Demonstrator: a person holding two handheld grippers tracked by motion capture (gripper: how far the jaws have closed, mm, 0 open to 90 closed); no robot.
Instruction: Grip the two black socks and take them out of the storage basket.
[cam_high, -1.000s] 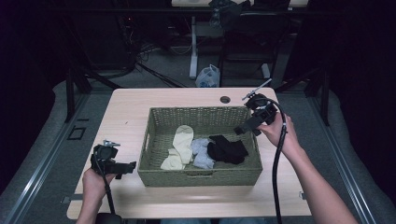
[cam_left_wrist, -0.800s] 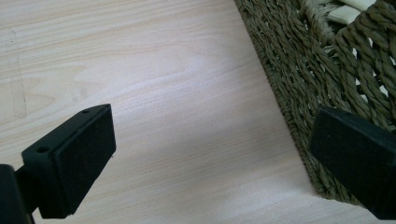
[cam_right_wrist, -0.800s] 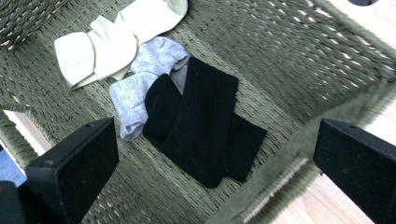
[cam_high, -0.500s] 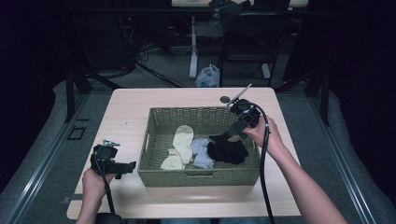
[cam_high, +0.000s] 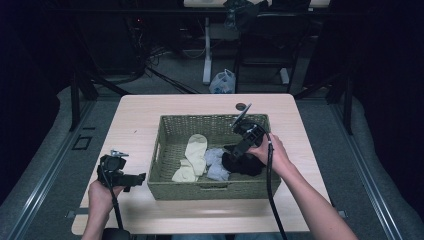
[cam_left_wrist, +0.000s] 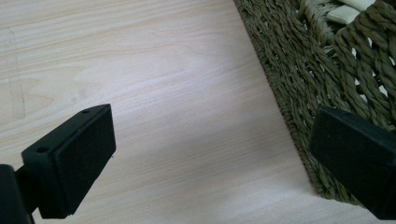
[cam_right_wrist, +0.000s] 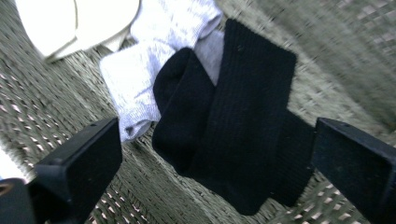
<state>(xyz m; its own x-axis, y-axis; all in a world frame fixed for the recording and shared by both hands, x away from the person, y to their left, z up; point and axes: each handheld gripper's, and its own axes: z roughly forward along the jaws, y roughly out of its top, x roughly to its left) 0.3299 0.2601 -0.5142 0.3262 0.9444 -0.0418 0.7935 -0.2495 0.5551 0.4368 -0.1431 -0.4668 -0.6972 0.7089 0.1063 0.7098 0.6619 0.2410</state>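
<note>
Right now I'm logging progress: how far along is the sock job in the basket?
Nothing looks done: the cream socks, grey socks and black socks all lie in the basket. In hand: the right claw is open astride the black socks. The left claw is open over the table. All removal is left.

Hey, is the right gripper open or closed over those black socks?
Open. The right gripper's jaws stand wide apart either side of the black socks, gripping nothing.
</note>
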